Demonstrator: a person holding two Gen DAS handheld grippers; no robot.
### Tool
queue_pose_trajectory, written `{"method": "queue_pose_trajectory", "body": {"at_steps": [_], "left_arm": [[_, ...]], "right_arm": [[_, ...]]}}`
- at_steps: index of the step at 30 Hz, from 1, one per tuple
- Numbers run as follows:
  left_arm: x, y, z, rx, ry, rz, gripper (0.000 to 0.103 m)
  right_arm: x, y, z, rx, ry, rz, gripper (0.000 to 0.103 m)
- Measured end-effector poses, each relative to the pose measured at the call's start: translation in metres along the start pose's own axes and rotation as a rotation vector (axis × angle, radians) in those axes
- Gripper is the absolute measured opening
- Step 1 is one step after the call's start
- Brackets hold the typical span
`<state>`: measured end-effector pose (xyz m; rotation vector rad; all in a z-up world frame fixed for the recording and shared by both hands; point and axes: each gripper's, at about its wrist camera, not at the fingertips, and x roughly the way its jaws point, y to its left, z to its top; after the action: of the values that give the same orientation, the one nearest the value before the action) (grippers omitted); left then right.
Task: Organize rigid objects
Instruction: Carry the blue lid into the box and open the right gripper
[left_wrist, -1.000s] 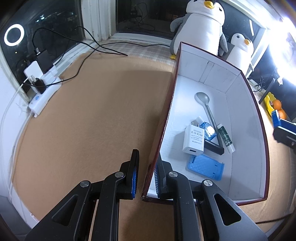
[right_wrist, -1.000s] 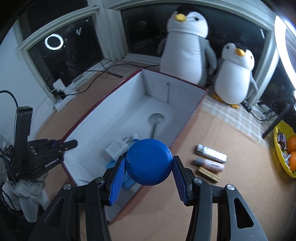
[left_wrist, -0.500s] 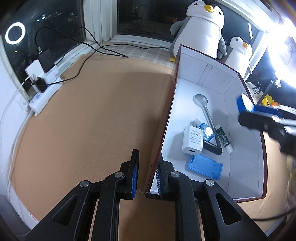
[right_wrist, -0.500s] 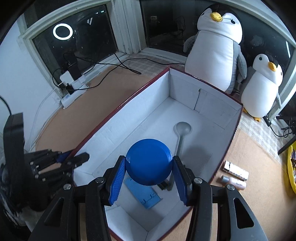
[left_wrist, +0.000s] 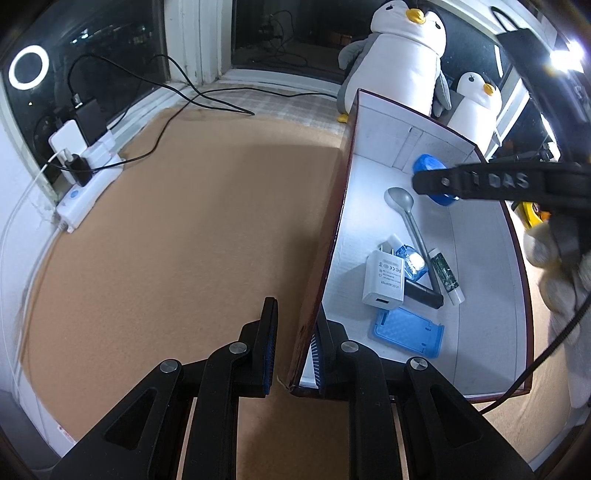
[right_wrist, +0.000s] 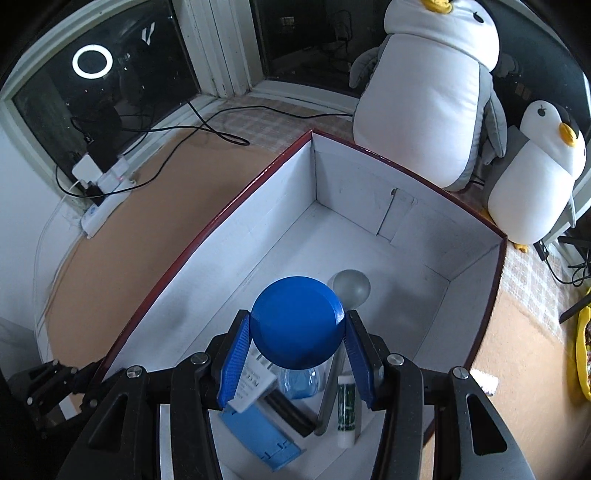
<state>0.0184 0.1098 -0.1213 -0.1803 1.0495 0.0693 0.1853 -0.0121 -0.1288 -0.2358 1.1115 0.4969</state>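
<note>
A white-lined box with a dark red rim (left_wrist: 334, 236) (right_wrist: 207, 236) stands on the tan floor. Inside lie a grey spoon (left_wrist: 400, 201) (right_wrist: 351, 286), a white charger (left_wrist: 382, 282), a blue flat holder (left_wrist: 408, 332) (right_wrist: 260, 435), a black stick and a white tube (left_wrist: 447, 275) (right_wrist: 347, 410). My left gripper (left_wrist: 293, 354) is shut on the box's near left wall. My right gripper (right_wrist: 297, 358) is shut on a round blue lid (right_wrist: 297, 326) (left_wrist: 428, 164) and holds it above the box's middle, over the spoon.
Two plush penguins (right_wrist: 428, 88) (right_wrist: 535, 173) sit behind the box. A white power strip with plugs and black cables (left_wrist: 86, 173) lies by the window at the left. A yellow bowl (right_wrist: 581, 354) is at the far right.
My right gripper has carried the blue lid from outside the box's near end to over its middle and lower inside. My left gripper has kept its hold on the wall.
</note>
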Motion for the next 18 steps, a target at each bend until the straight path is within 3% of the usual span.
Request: {"method": "queue_pose_trajectory", "body": {"at_steps": [11,18], "left_arm": [[0.001,0.000,-0.001,0.000,-0.002,-0.001,0.014],[0.001,0.000,-0.001,0.004,-0.007,0.000,0.014]], "right_arm": [[0.035,-0.004,0.014,0.035,0.090,-0.009,0.046],[0.031,-0.001,0.017,0.022,0.073,-0.036,0.053]]}}
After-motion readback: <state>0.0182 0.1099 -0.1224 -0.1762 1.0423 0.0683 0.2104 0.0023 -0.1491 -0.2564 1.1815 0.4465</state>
